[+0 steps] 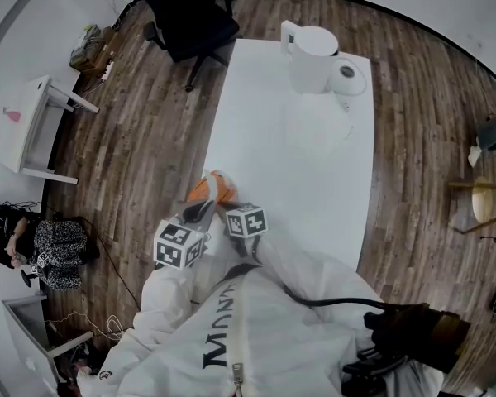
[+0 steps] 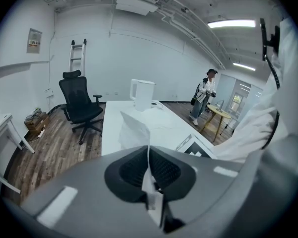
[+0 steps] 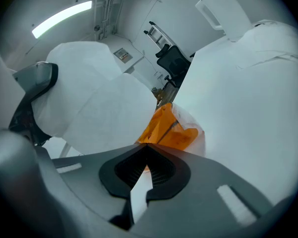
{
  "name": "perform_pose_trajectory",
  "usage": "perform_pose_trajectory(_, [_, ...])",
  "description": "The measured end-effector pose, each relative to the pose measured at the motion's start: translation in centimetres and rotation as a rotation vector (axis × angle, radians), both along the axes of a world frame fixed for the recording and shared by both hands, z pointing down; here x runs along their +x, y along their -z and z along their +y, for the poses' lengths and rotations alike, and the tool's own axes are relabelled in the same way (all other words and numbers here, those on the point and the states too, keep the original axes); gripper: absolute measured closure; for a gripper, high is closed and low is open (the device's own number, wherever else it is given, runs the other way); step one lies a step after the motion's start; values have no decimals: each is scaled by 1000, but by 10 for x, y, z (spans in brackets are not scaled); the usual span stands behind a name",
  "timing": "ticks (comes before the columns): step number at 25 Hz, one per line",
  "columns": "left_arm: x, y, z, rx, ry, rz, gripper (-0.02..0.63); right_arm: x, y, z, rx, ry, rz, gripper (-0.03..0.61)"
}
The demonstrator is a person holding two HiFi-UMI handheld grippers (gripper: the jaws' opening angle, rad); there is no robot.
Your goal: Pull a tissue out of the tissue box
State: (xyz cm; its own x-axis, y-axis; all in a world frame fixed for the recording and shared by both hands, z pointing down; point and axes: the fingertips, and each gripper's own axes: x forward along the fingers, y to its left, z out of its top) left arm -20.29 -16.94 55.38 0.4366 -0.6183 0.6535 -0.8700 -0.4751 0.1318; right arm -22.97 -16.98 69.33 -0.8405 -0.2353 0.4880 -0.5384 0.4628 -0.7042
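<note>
An orange tissue pack [image 1: 208, 188] lies at the near left corner of the white table [image 1: 314, 188]. My right gripper [image 1: 225, 198] is shut on the pack's near edge; in the right gripper view the orange pack [image 3: 173, 128] sits just beyond the closed jaw tips of this gripper [image 3: 147, 147]. My left gripper [image 1: 200, 212] is shut on a white tissue [image 2: 134, 129], which stands up from its jaws [image 2: 149, 155]. The same tissue [image 3: 104, 110] spreads wide above the pack, stretched up toward the left gripper. Both marker cubes sit close together over the table edge.
A white kettle [image 1: 312, 56] and a white roll [image 1: 347, 77] stand at the table's far end. A black office chair [image 1: 190, 15] is beyond the far left corner. A small white side table [image 1: 37, 122] is at the left, and a person [image 2: 206, 95] stands by a round wooden table [image 2: 223, 114].
</note>
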Motion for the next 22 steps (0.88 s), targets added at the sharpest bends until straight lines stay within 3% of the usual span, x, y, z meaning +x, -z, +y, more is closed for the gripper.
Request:
perform_pose_trajectory(12, [-7,12,12,66,87,-14,614,13,27,9,79,47,-33,577])
perform_pose_trajectory(22, [-8,21,18,147,185,-32,614,76,51,1,152,-8,-20,577])
